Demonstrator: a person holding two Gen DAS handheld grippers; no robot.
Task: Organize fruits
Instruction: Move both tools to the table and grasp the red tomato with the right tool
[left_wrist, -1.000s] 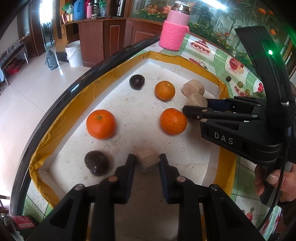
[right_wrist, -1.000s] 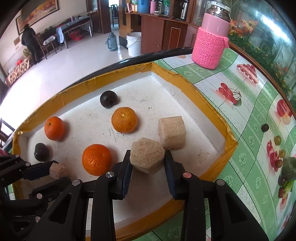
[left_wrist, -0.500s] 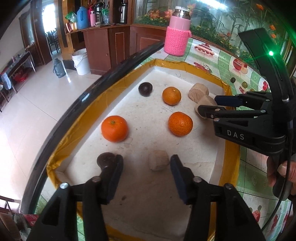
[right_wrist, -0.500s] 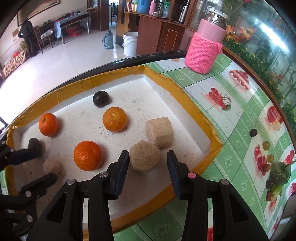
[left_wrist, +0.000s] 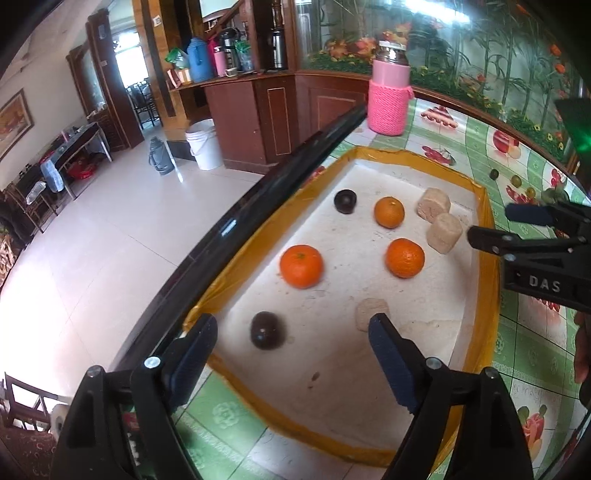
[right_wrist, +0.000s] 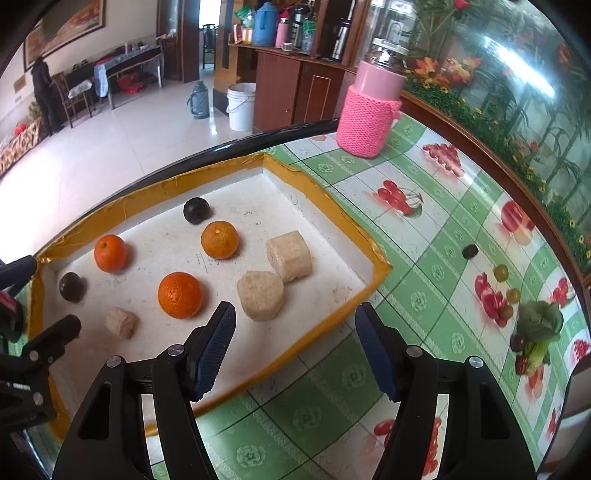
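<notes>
A yellow-rimmed tray (left_wrist: 487, 258) holds three oranges (left_wrist: 301, 266), two dark round fruits (left_wrist: 267, 330) and three tan blocks. My left gripper (left_wrist: 291, 332) hovers over the tray's near end with its jaws opening. Nothing is pressed between them: the small tan block (left_wrist: 372, 312) lies free by its right finger, and a dark fruit lies below the gap. My right gripper (right_wrist: 294, 317) hangs above the tray's near rim (right_wrist: 376, 266), jaws also opening and empty. The hexagonal tan block (right_wrist: 260, 295) rests on the tray just beyond its left finger, beside the squarer one (right_wrist: 290, 254).
A jar in a pink knitted sleeve (left_wrist: 388, 107) stands on the green fruit-print tablecloth (right_wrist: 443, 229) behind the tray. The table's black edge (left_wrist: 258, 206) runs along the tray's left side, with tiled floor below. A person's hand (left_wrist: 583, 350) holds the right gripper.
Both grippers let go of their tan blocks, opened wide and drew up and back. The two blocks now lie free on the tray.
</notes>
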